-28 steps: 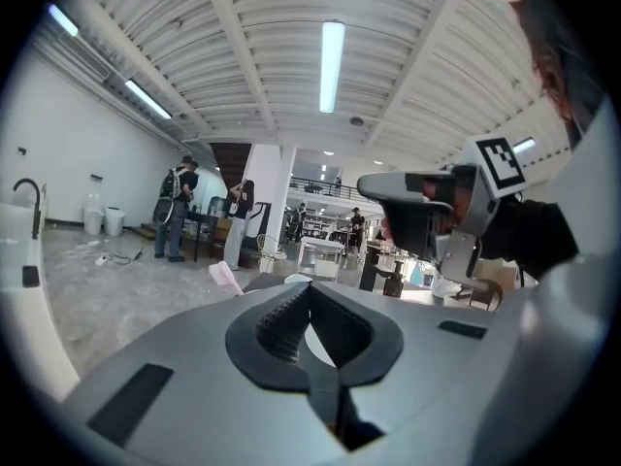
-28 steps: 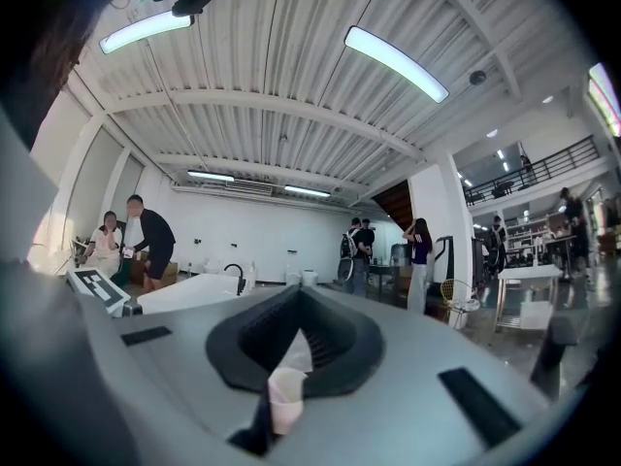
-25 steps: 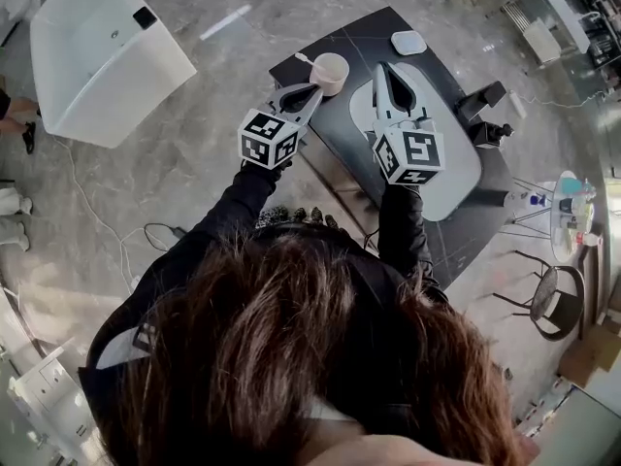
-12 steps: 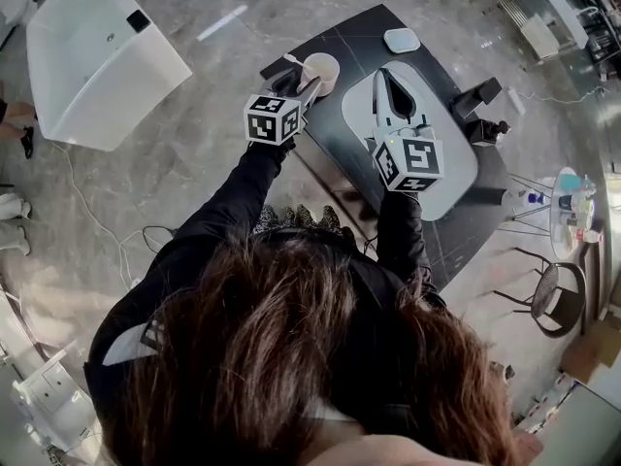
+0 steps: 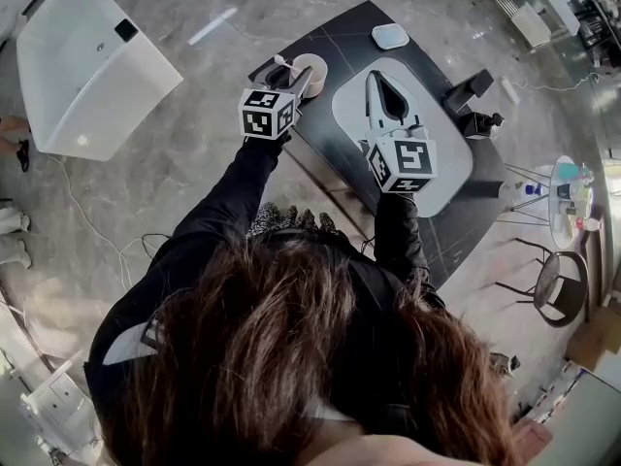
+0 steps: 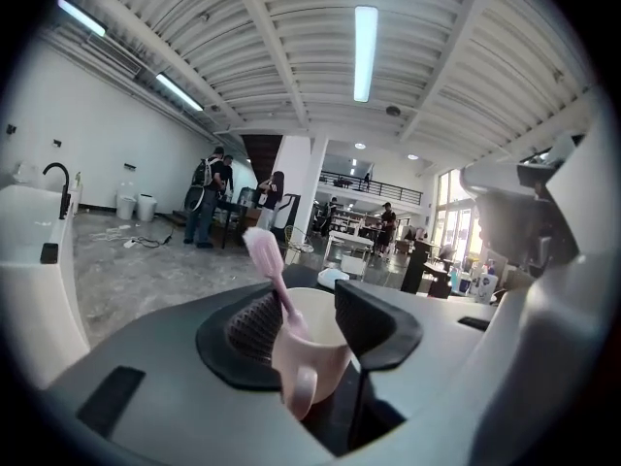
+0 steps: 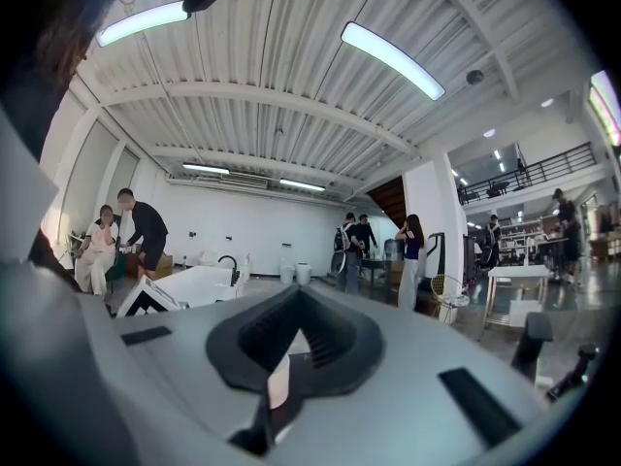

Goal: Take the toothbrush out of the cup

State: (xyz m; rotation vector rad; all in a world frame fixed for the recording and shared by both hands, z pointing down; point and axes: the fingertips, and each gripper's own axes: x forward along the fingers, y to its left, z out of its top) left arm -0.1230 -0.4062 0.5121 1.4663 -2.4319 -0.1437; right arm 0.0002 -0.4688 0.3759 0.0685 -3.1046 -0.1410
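A pink cup [image 5: 311,68] stands near the left corner of the black counter [image 5: 335,35]. A pink toothbrush [image 6: 266,257] leans in it, head up and to the left. In the left gripper view the cup [image 6: 316,346] fills the gap between my left gripper's [image 6: 315,323] pads. Its jaws have just been closing, with the cup between them and the pads against its sides. My right gripper [image 5: 375,78] hovers over the white basin [image 5: 448,158], shut with nothing in it; the right gripper view shows that gripper [image 7: 291,343] with its pads together.
A white soap dish [image 5: 390,35] lies at the counter's far end and a black faucet [image 5: 468,89] stands right of the basin. A white bathtub [image 5: 87,76] sits on the floor to the left. A small table with bottles [image 5: 572,197] stands at the right.
My left gripper has moved forward to the cup and opened, and its jaws now sit on either side of it. The right gripper has barely shifted and stays shut.
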